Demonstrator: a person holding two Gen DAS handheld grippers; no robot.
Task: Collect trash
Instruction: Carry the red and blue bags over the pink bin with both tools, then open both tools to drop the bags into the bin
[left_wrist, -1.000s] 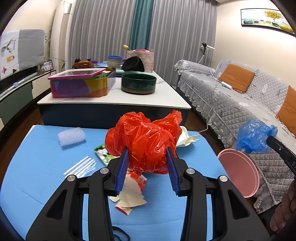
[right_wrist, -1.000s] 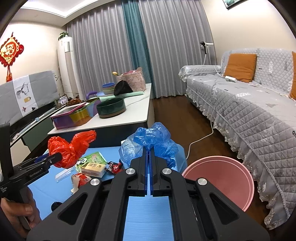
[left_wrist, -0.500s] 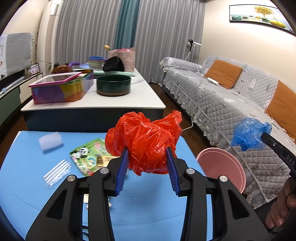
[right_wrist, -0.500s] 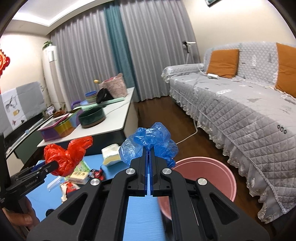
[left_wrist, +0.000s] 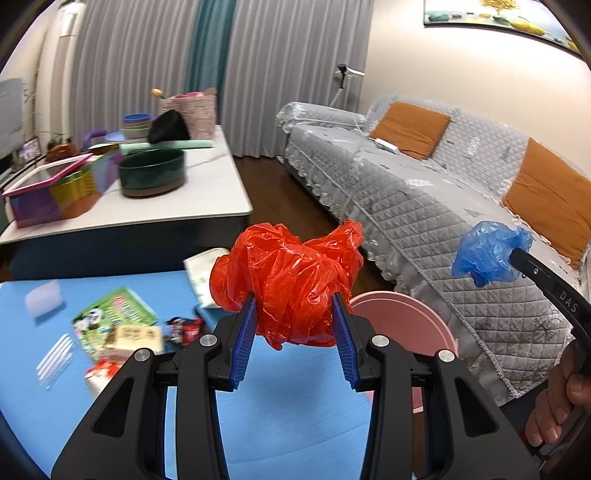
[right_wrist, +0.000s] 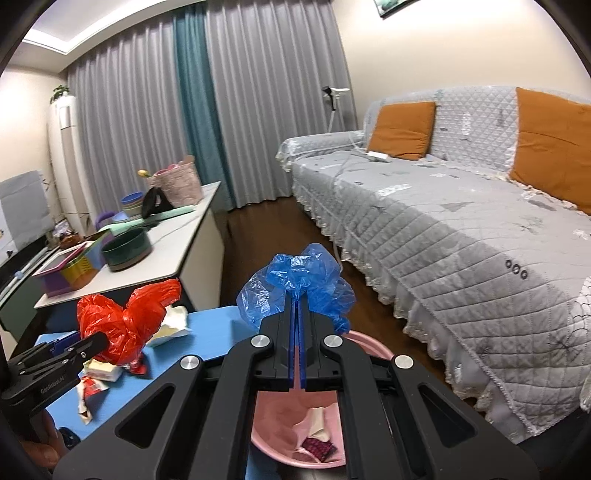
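Trash collecting in a living room, seen from two handheld grippers. The left gripper (left_wrist: 294, 314) is clamped on a crumpled red plastic bag (left_wrist: 291, 280), its blue pads pressing the bag from both sides and holding it in the air above the near edge of a blue table (left_wrist: 295, 413). The right gripper (right_wrist: 297, 306) has its jaws pressed together, pinching a bunched blue plastic bag (right_wrist: 295, 284) that puffs out above and around the fingertips. In the right wrist view this gripper hangs above a pink bin (right_wrist: 280, 435) standing on the floor just beside the blue table; inside the bin lie a pale wrapper and a small dark red packet. In the left wrist view the same bin shows behind the red bag, to the right of the table edge.

More litter lies on the blue table to the left: a green packet with a panda picture (left_wrist: 110, 317), a small red and black wrapper (left_wrist: 183, 328), a white crumpled paper (left_wrist: 201, 277) and some clear straws (left_wrist: 55, 358). Beyond stands a white counter (left_wrist: 166, 206) carrying a dark green bowl (left_wrist: 151, 177) and a colourful box (left_wrist: 55, 192). A grey quilted sofa (left_wrist: 443, 229) with orange cushions runs along the right.
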